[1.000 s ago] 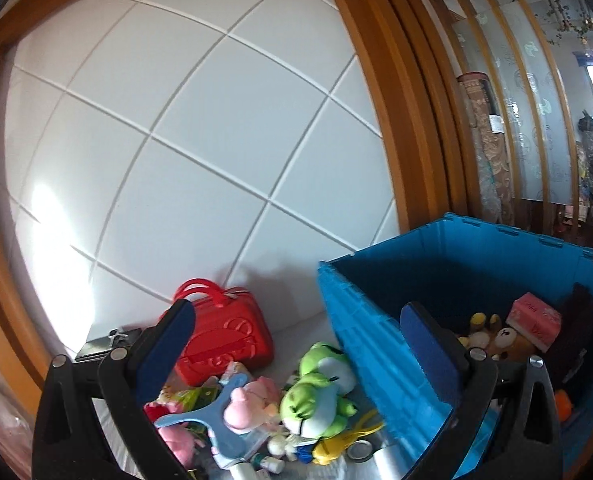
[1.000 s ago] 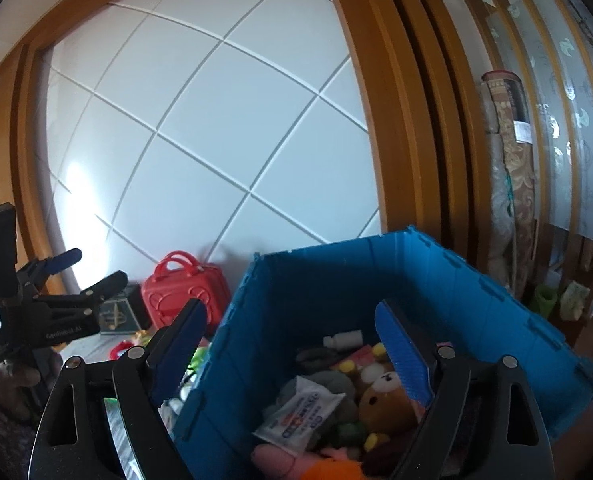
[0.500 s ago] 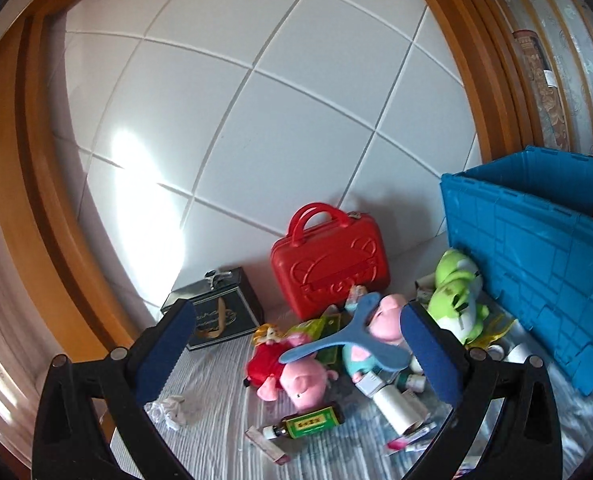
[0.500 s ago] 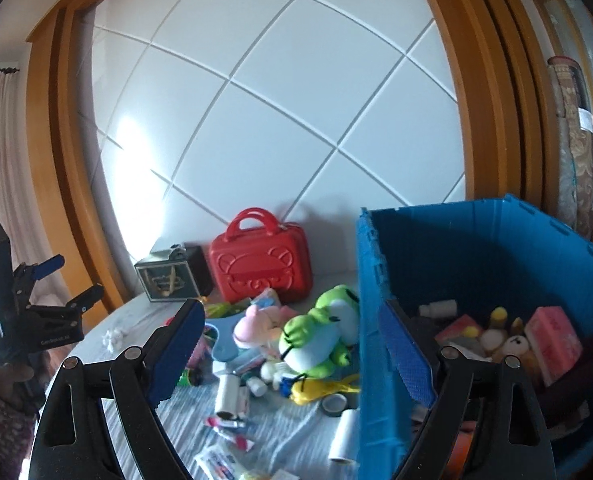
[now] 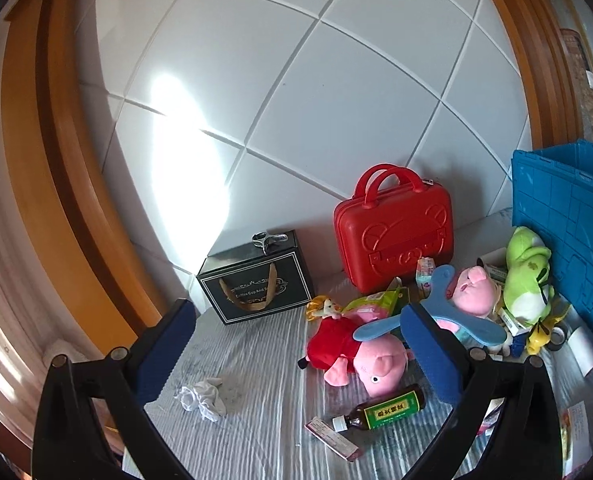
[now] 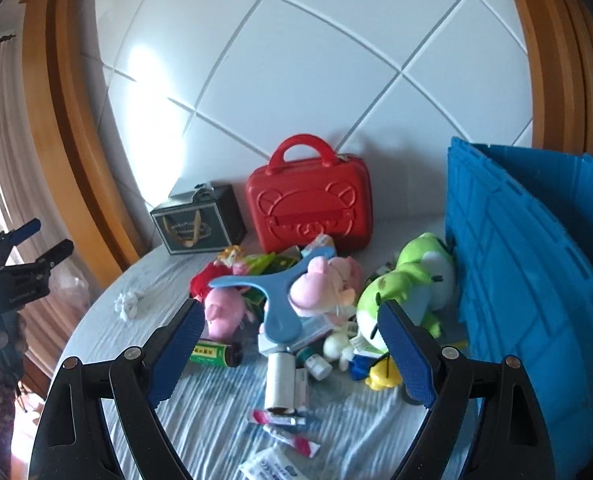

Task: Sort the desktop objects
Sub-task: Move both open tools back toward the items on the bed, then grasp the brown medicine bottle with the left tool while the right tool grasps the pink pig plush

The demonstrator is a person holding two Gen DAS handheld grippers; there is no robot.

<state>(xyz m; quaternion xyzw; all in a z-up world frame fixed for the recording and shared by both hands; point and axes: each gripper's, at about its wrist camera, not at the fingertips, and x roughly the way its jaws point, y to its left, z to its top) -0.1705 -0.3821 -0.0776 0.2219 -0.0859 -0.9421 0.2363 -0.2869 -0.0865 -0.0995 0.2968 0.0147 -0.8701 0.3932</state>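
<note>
Left wrist: left tool (image 5: pixel 296 354) spread wide, empty. Pink pig plush in red dress (image 5: pixel 354 354) lies mid-tabletop w/ clutter: soft, light; pinch the body.

Right wrist: right tool (image 6: pixel 292 350) spread, empty, above the pile beside blue plastic crate (image 6: pixel 536 272).

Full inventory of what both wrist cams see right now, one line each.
Crate: 1, blue, right edge of table.
Case: 1, red, upright at the tiled wall.
Gift box: 1, black, left of the case.
Frog plush: 1, green, against the crate.
Pig plush: 2, pink; one in red dress lying flat, other behind it.
Slingshot: 1, blue, atop the pile.
Bottle: 1, brown with green label, lying near the front.
Tissue wad: 1, white, left front.
Small tubes and packets: several, mixed, front; count unclear.
Left claw: open, empty.
Right claw: open, empty.
</note>
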